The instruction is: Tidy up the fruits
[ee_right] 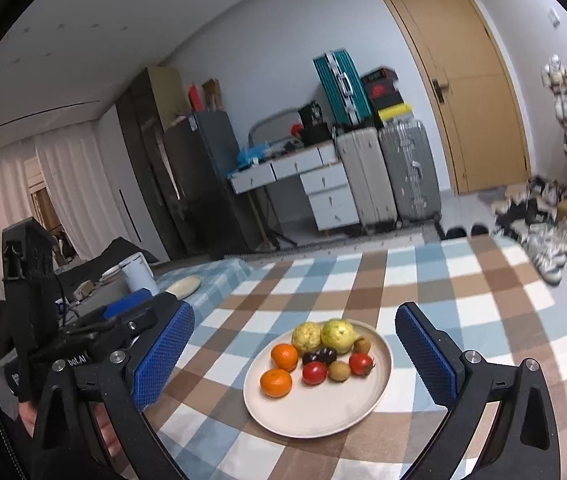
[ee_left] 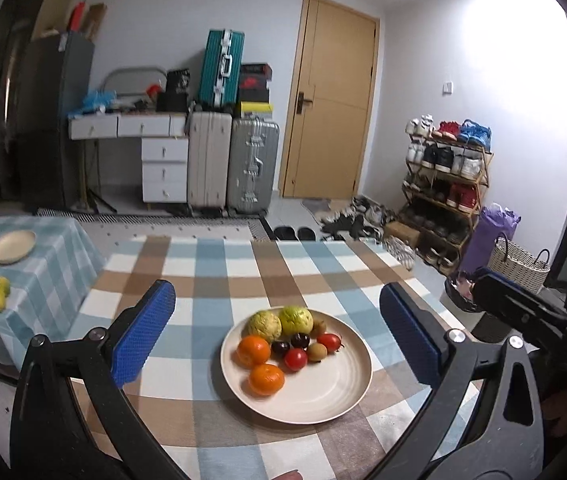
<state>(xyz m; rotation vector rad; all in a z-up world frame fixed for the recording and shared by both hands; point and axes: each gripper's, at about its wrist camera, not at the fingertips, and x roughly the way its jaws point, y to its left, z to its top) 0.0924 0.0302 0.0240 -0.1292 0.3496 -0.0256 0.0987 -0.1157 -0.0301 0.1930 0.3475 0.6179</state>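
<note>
Left gripper (ee_left: 279,336) jaws wide apart, nothing between them; right gripper (ee_right: 295,352) same, empty; both hover over the checked tablecloth (ee_left: 211,276); fruits (ee_left: 283,340) all piled on the beige plate (ee_left: 335,392), mid-table.

fruits (ee_left: 283,340) heaped on round cream plate (ee_left: 335,396), checkered table.

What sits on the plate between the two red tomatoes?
A brown kiwi sits between the tomatoes; the right wrist view shows it best.
</note>
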